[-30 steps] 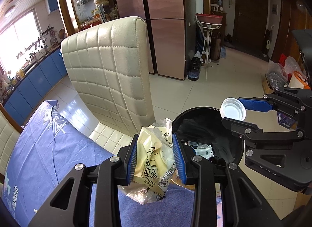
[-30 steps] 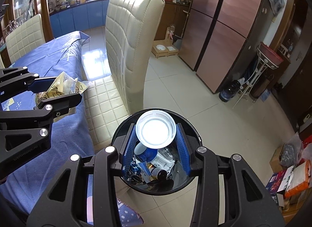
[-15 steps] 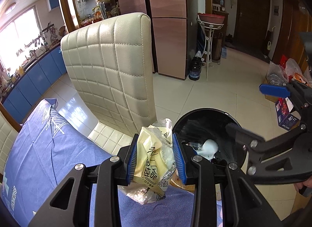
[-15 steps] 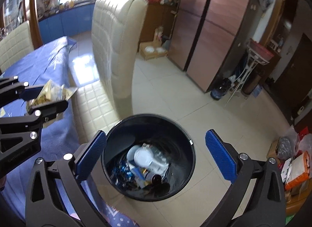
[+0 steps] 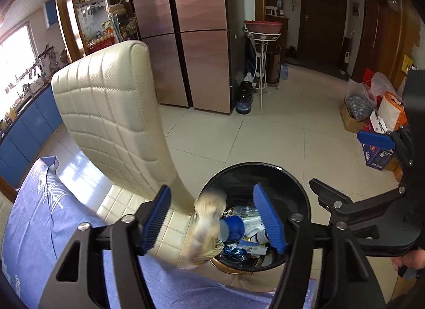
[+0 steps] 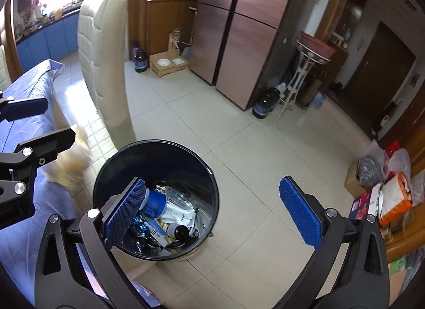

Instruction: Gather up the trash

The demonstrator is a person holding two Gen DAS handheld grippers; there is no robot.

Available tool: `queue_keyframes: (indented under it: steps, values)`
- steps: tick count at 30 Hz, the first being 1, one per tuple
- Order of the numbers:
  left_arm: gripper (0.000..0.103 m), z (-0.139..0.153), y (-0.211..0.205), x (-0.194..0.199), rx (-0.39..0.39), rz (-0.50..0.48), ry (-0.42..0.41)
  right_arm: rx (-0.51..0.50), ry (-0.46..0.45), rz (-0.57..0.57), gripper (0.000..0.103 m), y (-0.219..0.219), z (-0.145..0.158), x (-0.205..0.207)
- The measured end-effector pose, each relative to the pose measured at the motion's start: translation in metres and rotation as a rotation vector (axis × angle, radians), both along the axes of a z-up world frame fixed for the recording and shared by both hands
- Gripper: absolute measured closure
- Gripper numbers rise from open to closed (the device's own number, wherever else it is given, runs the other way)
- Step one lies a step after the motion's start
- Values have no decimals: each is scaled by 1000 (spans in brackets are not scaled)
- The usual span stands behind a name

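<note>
A round black trash bin stands on the tiled floor beside the table, holding wrappers, a blue cup and a dark bottle. My left gripper is open. A yellow snack wrapper, blurred by motion, is falling free between its fingers at the bin's left rim; it also shows in the right wrist view. My right gripper is open and empty above the bin's right side.
A cream quilted chair stands left of the bin. The table with a blue cloth is at lower left. A copper fridge, a plant stand and boxes and bags stand around the floor.
My left gripper opened and let go of the yellow wrapper, which is dropping toward the bin. My right gripper opened earlier and the white cup fell into the bin.
</note>
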State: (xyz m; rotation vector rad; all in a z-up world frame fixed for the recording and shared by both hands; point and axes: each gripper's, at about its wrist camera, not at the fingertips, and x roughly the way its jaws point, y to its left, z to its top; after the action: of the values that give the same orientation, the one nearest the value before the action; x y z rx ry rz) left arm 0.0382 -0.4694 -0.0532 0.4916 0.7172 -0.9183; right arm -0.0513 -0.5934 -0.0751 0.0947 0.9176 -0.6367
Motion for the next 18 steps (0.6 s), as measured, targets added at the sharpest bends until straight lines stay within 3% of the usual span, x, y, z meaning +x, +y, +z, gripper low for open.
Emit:
queue_keyframes:
  steps: [1, 6, 18]
  values:
    - [26, 1, -2, -1, -3, 0, 1, 1, 0, -8, 3, -1, 0, -2]
    - [19, -2, -7, -1, -6, 18, 23, 5, 2, -41, 3, -7, -1, -15]
    - [18, -1, 1, -4, 5, 26, 13, -1, -6, -44, 3, -2, 1, -22]
